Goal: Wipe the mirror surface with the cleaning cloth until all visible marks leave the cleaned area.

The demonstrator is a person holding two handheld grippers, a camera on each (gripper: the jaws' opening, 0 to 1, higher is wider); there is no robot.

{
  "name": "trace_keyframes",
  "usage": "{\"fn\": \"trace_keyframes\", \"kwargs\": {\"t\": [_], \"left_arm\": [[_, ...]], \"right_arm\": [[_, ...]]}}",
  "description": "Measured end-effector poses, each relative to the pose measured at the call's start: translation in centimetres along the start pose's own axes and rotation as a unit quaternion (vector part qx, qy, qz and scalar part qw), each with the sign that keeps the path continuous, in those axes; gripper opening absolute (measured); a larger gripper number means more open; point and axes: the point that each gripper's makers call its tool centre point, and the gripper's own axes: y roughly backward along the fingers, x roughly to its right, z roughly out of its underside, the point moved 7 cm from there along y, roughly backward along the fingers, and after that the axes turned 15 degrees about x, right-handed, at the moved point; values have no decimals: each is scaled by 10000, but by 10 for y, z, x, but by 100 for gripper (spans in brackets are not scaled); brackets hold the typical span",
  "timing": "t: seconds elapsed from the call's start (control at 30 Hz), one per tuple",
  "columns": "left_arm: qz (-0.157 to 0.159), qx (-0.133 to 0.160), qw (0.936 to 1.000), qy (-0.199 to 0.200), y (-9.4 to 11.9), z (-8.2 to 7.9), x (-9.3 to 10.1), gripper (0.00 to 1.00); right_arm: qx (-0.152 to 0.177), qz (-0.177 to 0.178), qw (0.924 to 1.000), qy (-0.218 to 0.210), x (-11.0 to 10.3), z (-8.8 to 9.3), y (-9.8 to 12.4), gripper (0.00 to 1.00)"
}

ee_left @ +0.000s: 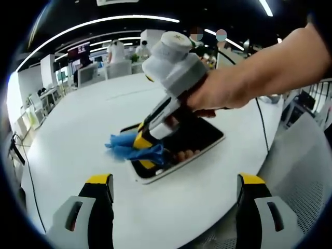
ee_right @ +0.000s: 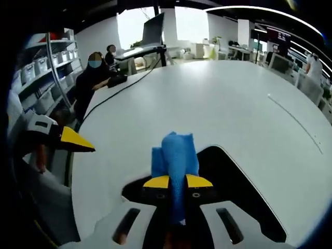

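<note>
Blue and crumpled, the cleaning cloth (ee_right: 175,155) sits pinched between the yellow-tipped jaws of the right gripper (ee_right: 177,181), which are closed on its lower end so that the bunched top stands up past the tips. In the left gripper view the same cloth (ee_left: 130,147) spills out sideways from that gripper (ee_left: 147,150) and rests on the near-left corner of the mirror (ee_left: 202,137). The mirror is a dark, glossy slab with rounded corners and a pale edge, lying flat on the white table (ee_left: 93,109); in the right gripper view its dark surface (ee_right: 233,181) spreads under and to the right of the closed jaws.

A person's hand (ee_left: 218,93) grips the right gripper's grey body from above, the bare forearm reaching in from the upper right, the tool slanting down and left toward the mirror. A black cable (ee_left: 262,124) trails across the table behind it.

The left gripper (ee_left: 175,182) hangs back near the table's edge, well apart from the mirror, its jaws spread wide with nothing between them. Its yellow tip (ee_right: 75,139) juts into the right gripper view from the left. The table is round, smooth and matte.
</note>
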Motion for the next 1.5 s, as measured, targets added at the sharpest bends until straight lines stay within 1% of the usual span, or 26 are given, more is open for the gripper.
{"fn": "trace_keyframes", "kwargs": {"t": [0.13, 0.3, 0.37, 0.73, 1.03, 1.5], "left_arm": [[-17, -20, 10000, -12, 0, 0, -1, 100], [-2, -38, 10000, -43, 0, 1, 0, 100], [-13, -39, 10000, -38, 1, 0, 0, 100], [-6, -69, 10000, -35, 0, 1, 0, 100], [-5, -69, 10000, -52, 0, 1, 0, 100], [35, -62, 10000, -69, -1, 1, 1, 100]], "right_arm": [[18, -111, 9998, 154, -1, 0, 0, 4], [59, -208, 9996, 168, 1, 0, 1, 4], [34, -248, 9994, 238, 1, 0, 2, 4], [-6, -292, 9992, 265, 4, 3, 12, 4], [-62, -324, 9988, 374, 14, 13, 30, 4], [-137, -287, 9989, 338, 29, 27, 56, 4]]}}
